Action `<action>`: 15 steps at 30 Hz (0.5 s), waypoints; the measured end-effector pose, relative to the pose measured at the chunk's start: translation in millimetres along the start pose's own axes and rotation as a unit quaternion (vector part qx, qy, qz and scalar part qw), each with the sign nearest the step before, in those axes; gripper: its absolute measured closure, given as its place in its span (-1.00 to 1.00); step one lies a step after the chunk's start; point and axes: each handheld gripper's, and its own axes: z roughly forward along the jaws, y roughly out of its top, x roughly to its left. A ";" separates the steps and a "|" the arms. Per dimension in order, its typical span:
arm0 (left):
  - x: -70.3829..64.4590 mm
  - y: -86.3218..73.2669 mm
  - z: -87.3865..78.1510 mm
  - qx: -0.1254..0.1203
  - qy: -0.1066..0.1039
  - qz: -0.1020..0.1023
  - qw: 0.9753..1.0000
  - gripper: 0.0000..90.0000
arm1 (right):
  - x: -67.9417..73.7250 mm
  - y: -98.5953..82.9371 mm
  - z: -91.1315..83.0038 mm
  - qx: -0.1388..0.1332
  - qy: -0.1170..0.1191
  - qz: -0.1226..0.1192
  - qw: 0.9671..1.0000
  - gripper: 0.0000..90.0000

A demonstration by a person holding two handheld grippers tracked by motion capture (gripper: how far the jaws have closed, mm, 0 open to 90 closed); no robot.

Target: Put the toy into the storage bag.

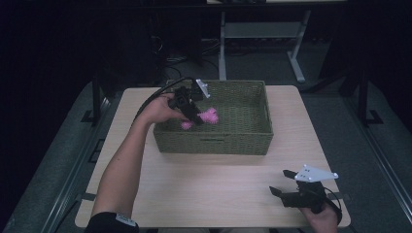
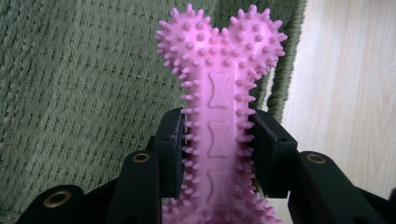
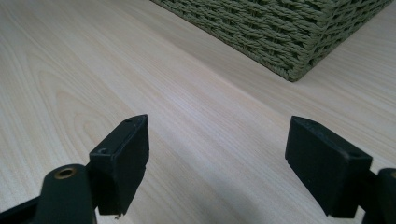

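Two grippers are at work, but they are doing very different jobs. The left gripper (image 1: 194, 112) reaches over the near-left part of the green woven basket (image 1: 262, 104), its fingers (image 2: 169, 149) closed on the shaft of a pink spiked bone-shaped chew toy (image 2: 219, 116). Seizing the narrow middle rather than a knobbed end looks sensible: the fingers bear on both sides of the slim shaft, and the wider lobes above would stop the toy slipping through. In the left gripper view the toy's lobed end stands up past the fingers with the basket's weave behind it, so the toy hangs inside the basket or just above its floor; whether it touches the bottom cannot be told. The right gripper (image 1: 286, 182) rests low over the light wooden surface (image 1: 218, 189), near its front right corner and well apart from the basket. Its fingers (image 3: 123, 158) stand wide apart with nothing between them, probably parked clear of the left arm's path.
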 end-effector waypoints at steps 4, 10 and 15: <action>3.4 -0.1 4.7 0.002 -0.006 -0.008 1.000 0.30 | -1.3 -0.9 -1.4 -0.002 -0.001 0.002 1.000 -0.53; 6.5 -0.3 8.2 0.001 -0.009 -0.011 1.000 0.29 | -1.9 -1.4 -1.9 -0.002 -0.002 0.004 1.000 -0.53; 8.6 -0.4 11.5 0.004 -0.006 -0.010 1.000 0.29 | -2.2 -1.5 -2.2 -0.002 -0.002 0.005 1.000 -0.53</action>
